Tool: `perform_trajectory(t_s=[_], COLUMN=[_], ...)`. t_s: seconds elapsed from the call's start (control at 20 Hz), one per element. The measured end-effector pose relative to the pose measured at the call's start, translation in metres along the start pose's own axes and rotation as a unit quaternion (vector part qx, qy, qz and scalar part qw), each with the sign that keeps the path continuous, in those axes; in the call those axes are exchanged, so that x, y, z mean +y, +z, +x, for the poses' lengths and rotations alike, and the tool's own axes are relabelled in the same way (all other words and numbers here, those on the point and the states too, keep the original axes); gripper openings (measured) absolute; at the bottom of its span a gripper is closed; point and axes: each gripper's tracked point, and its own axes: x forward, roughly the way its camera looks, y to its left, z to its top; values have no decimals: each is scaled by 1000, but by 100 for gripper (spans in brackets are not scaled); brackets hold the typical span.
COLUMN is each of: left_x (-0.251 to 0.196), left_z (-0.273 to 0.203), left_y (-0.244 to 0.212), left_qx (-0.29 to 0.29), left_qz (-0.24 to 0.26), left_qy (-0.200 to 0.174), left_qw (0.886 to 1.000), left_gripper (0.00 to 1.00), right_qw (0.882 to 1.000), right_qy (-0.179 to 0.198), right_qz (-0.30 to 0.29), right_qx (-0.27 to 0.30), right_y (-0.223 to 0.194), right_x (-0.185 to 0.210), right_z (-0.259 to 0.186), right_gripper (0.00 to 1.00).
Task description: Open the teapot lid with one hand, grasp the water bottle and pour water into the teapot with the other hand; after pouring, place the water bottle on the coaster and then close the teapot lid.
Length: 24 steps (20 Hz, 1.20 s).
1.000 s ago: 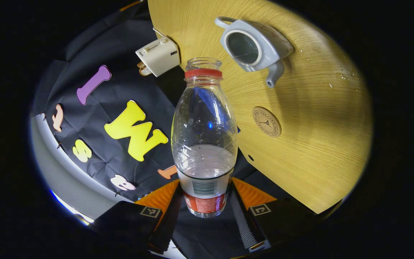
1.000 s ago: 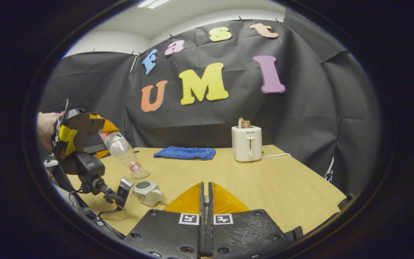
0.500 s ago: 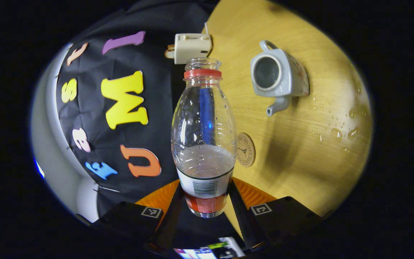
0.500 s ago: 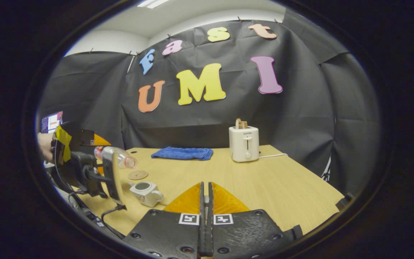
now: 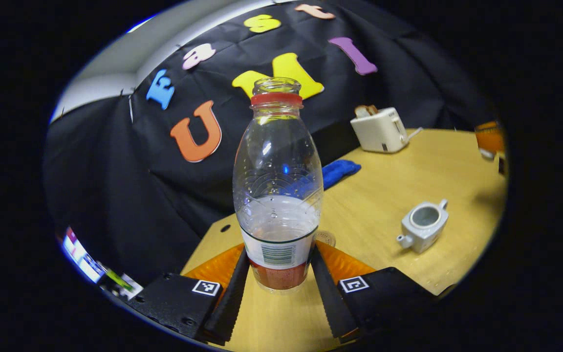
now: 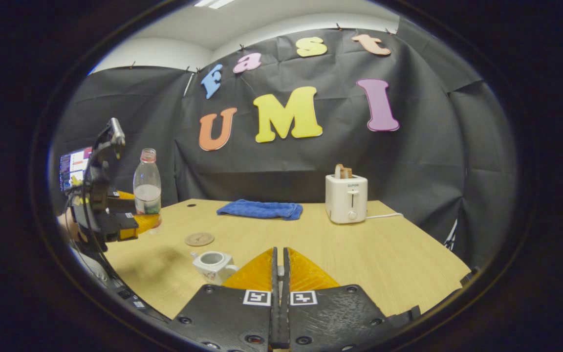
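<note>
Left gripper (image 5: 276, 288) clamps the uncapped water bottle (image 5: 277, 195) low at its label, upright above the table's (image 5: 408, 166) near edge, coaster (image 6: 199, 239) just beyond — thin plastic, part full, likely light and squeezable, so hold low — right gripper (image 6: 279, 274) pressed closed, whether on anything I cannot tell.

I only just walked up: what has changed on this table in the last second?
The water bottle, tipped toward the teapot a second ago, has swung back upright in the left gripper, ending the pour. Unchanged: the teapot sits open, the coaster is bare, and the right gripper is shut.
</note>
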Motion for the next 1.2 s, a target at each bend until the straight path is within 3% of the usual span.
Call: perform_trajectory(t_s=[0.2,0.4,0.9,1.2], left_x=[-9,-2,-21,-27], left_z=[17,49,121,132], left_y=[10,17,-12,-25], left_qx=[-21,-36,7,20], left_qz=[-119,-171,-176,-167], left_qy=[-34,-50,-67,-68], left_qw=[992,983,982,983], left_gripper=[74,74,75,77], right_qw=[1000,1000,999,998], right_qy=[-3,-13,-40,-40], right_qz=[-10,-16,-16,-20], right_qx=[1,3,29,35], right_y=[2,1,-16,-20], right_x=[5,1,-21,-21], right_z=[-1,-1,10,16], right_gripper=[0,0,0,0])
